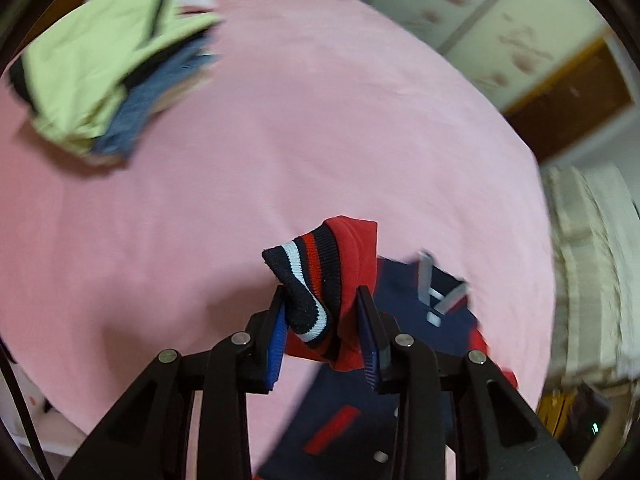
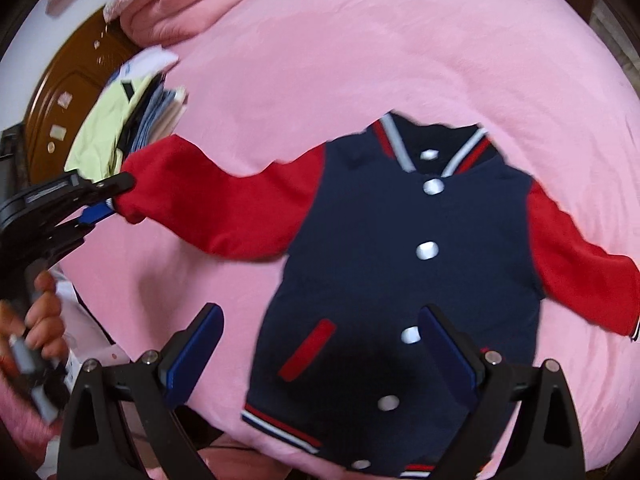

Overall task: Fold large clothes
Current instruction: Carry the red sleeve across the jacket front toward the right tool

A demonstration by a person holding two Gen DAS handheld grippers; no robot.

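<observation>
A navy varsity jacket (image 2: 384, 264) with red sleeves and white snaps lies face up on the pink bed sheet (image 2: 360, 60). My left gripper (image 1: 322, 320) is shut on the striped cuff (image 1: 308, 280) of one red sleeve (image 2: 208, 208) and holds it up off the sheet; it also shows in the right wrist view (image 2: 104, 200), at the left. My right gripper (image 2: 320, 344) is open and empty above the jacket's lower front. The other red sleeve (image 2: 580, 268) lies stretched out to the right.
A stack of folded clothes (image 1: 104, 80), yellow-green on top with blue denim under it, sits on the sheet to the far left (image 2: 132, 128). A pink pillow (image 2: 188, 4) lies at the bed's head by a brown headboard (image 2: 60, 100). A wardrobe (image 1: 500, 32) stands beyond the bed.
</observation>
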